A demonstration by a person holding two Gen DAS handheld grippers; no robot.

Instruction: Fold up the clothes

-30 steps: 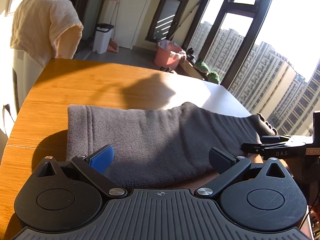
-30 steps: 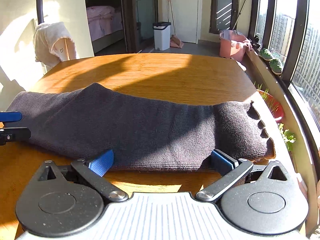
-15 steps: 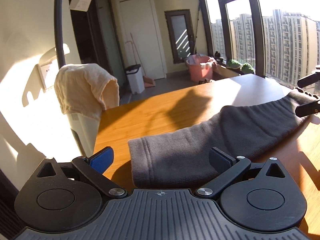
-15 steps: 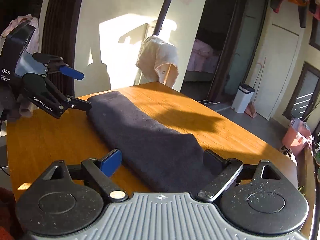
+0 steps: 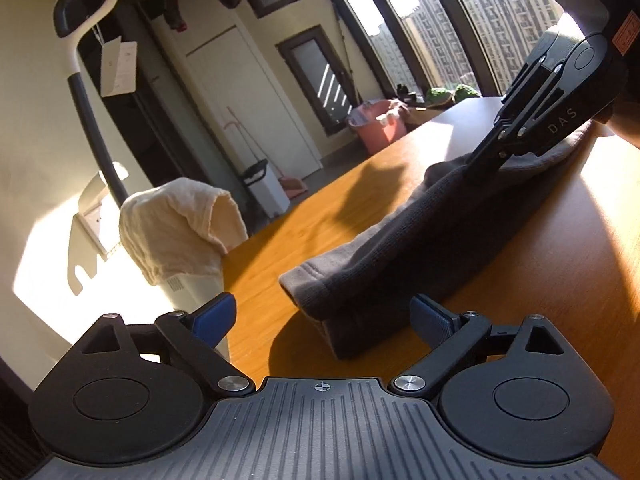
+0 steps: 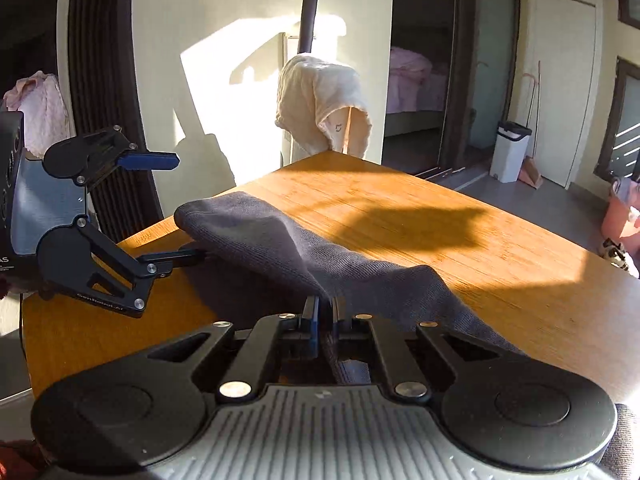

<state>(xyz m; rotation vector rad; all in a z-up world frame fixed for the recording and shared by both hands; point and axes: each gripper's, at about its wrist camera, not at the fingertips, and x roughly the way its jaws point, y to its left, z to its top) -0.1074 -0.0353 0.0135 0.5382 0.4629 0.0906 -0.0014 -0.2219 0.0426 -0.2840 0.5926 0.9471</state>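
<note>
**Dark knit garment on wooden table — two handheld grippers at opposite ends**

Left wrist view. The left gripper (image 5: pixel 322 316) stands with its jaws wide apart, though they have just been closing a little; the blue pads are clear of the cloth. Between them lies the near, hemmed end of the dark grey garment (image 5: pixel 420 240), stretched lengthwise across the wooden table (image 5: pixel 560 280) and resting on it. The far end of the garment is gathered upward into a peak where the right gripper (image 5: pixel 478 168) comes down from the upper right, its black fingers drawn together on the fabric. Off the table's left edge stands a white appliance draped with a cream towel (image 5: pixel 176 224); a black-and-white handle (image 5: pixel 80 40) with a paper tag rises behind it. Further back: a white bin (image 5: pixel 266 188), a pink bucket (image 5: pixel 376 124), tall windows with apartment blocks beyond.

Right wrist view. The right gripper (image 6: pixel 325 312) has just clamped together — its two pads are pressed on a pinched ridge of the garment (image 6: pixel 360 276), which runs back between the fingers towards the camera. From the pinch the cloth slopes away leftward to its far end at the table's corner. There the left gripper (image 6: pixel 188 208) is seen side-on, jaws spread one above the other; the lower finger (image 6: pixel 172 258) sits at table level just at the cloth's edge, the upper blue finger well above it. Whether the lower finger touches the cloth cannot be told. The cream towel (image 6: pixel 320 100) hangs beyond the table (image 6: pixel 440 232); a doorway behind shows a bed with pink bedding (image 6: pixel 412 80)
</note>
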